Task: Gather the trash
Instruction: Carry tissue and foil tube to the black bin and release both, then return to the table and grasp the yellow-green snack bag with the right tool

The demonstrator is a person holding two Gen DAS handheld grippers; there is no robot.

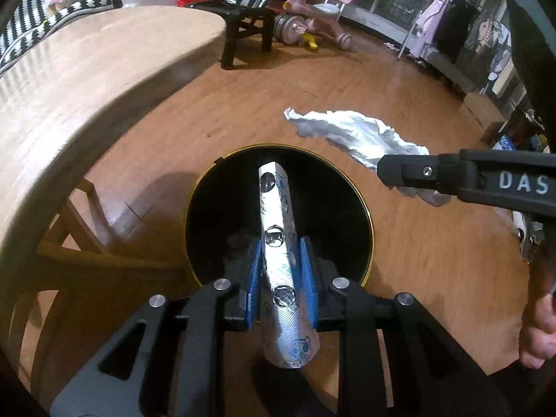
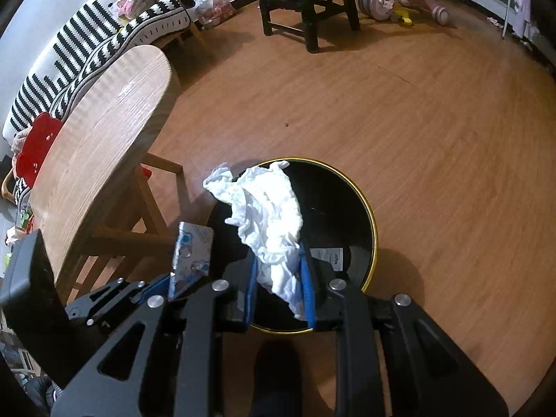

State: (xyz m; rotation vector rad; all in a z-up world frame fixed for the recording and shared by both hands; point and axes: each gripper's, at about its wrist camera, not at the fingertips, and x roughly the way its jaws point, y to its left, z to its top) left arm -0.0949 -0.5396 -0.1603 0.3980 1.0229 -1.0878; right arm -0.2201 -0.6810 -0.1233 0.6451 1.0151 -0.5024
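My left gripper [image 1: 280, 260] is shut on a silver blister pack [image 1: 278, 229] and holds it over the open black bin with a gold rim [image 1: 368, 215] on the floor. My right gripper [image 2: 279, 278] is shut on a crumpled white tissue [image 2: 267, 208] above the same bin [image 2: 371, 222]. The tissue [image 1: 347, 132] and the right gripper [image 1: 385, 170] also show in the left wrist view, at the right of the bin. The blister pack [image 2: 193, 253] and the left gripper [image 2: 156, 286] show at the left in the right wrist view.
A round wooden table [image 2: 100, 132] stands left of the bin. A striped sofa [image 2: 87, 38] is behind it. A black stool [image 2: 305, 0], pink ride-on toys [image 1: 312, 10] and a clothes rack [image 1: 448, 24] stand farther back on the wooden floor.
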